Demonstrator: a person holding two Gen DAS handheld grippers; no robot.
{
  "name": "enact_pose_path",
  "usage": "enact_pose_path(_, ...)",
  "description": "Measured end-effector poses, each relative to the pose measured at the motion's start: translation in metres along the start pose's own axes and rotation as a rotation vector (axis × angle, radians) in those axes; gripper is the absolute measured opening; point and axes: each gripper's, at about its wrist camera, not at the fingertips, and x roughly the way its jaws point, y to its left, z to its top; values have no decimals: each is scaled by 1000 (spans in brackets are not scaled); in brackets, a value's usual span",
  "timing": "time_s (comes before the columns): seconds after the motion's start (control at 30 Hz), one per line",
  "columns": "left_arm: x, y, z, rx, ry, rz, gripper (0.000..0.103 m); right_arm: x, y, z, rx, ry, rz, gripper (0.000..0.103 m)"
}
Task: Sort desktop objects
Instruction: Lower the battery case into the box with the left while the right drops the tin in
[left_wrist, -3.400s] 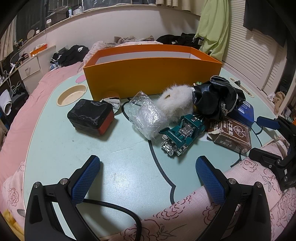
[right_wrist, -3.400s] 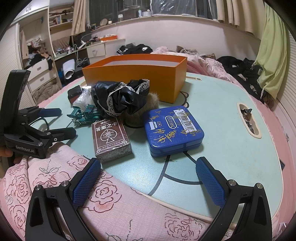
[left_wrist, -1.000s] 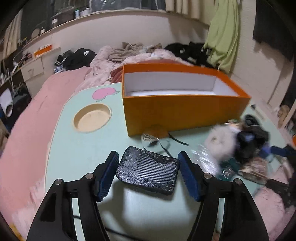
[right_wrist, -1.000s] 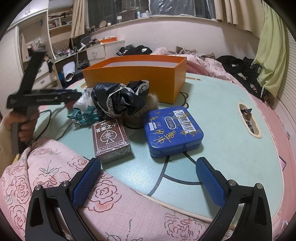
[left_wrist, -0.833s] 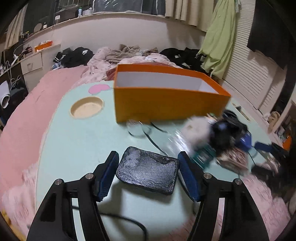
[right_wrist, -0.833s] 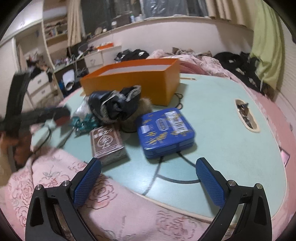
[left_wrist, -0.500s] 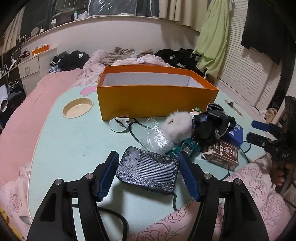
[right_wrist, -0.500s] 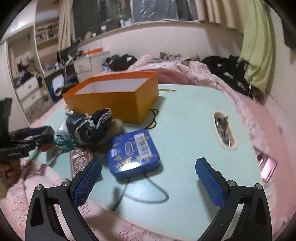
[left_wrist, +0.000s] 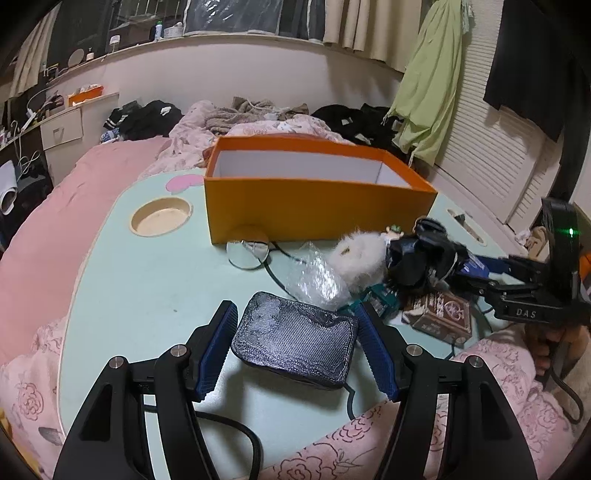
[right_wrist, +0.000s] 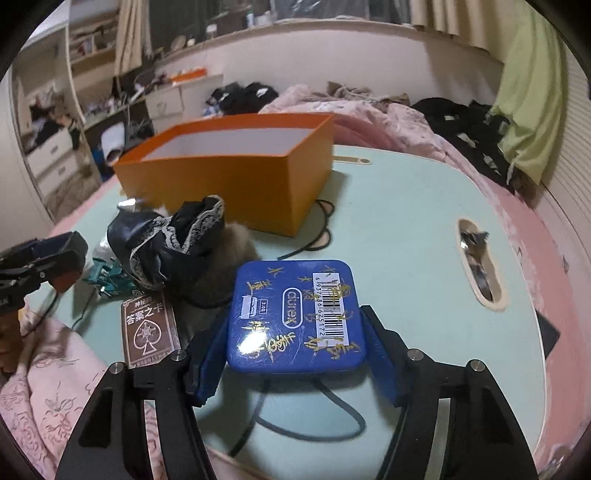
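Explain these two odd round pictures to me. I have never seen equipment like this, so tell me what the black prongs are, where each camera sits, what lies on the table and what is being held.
There is no robot here. A person holds a handheld gripper in each hand, and each carries a wide-angle camera looking along its two blue-padded fingers.

The left camera shows the left gripper clamped on a black textured case. The right camera shows the right gripper closing its jaws around a blue tin.

Both hover over a pale green table. On it stand an open orange box, seemingly empty, and a pile: a white fluffy ball, crumpled clear plastic, black lacy cloth, a green toy car and a brown card box.
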Motion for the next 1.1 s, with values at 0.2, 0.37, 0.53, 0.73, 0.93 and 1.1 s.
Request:
enact_pose_path(0.2,-12,-3,39,5,-73,-2,66,-31,-7,41,34,-130,35,66)
enact_pose_path(0.37,5,-6,95,4,-117,7,66,-15,20,102,-6,-179,80,67)
enact_pose_path(0.53,67,-5,133,4,-15,74,74,40,38,132,-60,-93,-4,84)
enact_pose_path(0.73,112,-2,113,15,89,106,80,61,43,119,-118,-70,-52,87)
enact_pose_path(0.93,74,1,109,-45,-21,49,81,22,27,111,-64,-148,-15,87)
enact_pose_path(1.1,27,-10,81,23,-42,-5,82,-23,21,72,-62,-164,24,92)
